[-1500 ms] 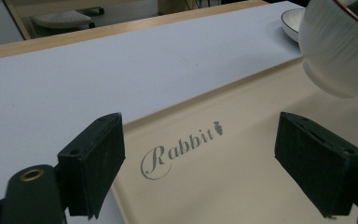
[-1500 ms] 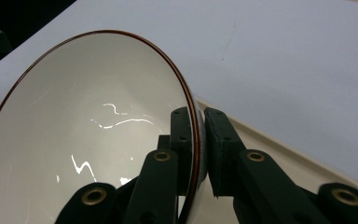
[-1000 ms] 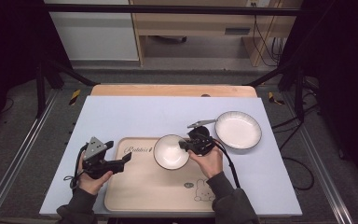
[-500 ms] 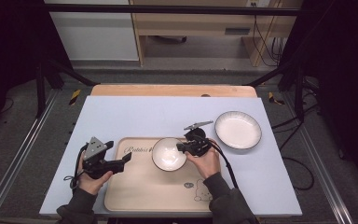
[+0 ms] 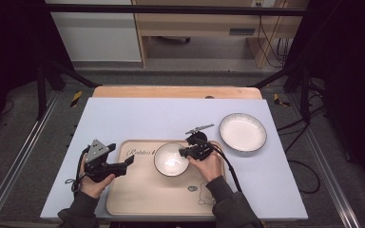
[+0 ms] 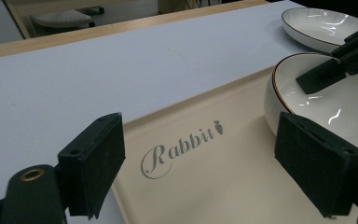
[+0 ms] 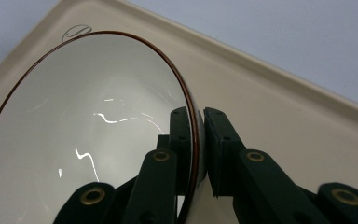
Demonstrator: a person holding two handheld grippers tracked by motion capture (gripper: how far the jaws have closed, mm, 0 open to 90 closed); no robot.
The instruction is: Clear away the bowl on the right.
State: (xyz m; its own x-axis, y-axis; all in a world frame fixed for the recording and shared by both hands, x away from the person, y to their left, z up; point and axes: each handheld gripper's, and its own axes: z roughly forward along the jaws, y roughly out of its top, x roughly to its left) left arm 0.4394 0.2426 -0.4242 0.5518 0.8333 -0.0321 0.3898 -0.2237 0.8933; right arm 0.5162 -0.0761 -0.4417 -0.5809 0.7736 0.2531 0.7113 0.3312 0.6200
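Note:
A white bowl (image 5: 171,160) with a dark rim rests over the beige tray (image 5: 138,190) lettered "Rabbit". My right gripper (image 5: 185,153) is shut on the bowl's right rim. In the right gripper view one pad sits inside the bowl (image 7: 88,130) and the other outside, at the right gripper (image 7: 196,140). My left gripper (image 5: 129,160) stands open over the tray's left edge with nothing between its fingers. In the left gripper view, the left gripper (image 6: 205,163) looks across the tray (image 6: 214,186) at the bowl (image 6: 345,107).
A white plate (image 5: 243,132) lies on the pale sheet to the right of the tray; the plate (image 6: 321,25) sits behind the bowl in the left gripper view. The sheet covers a wooden table (image 5: 176,91). Dark stands flank the table.
My right gripper and the bowl have shifted slightly left and toward the person. The left gripper has kept still.

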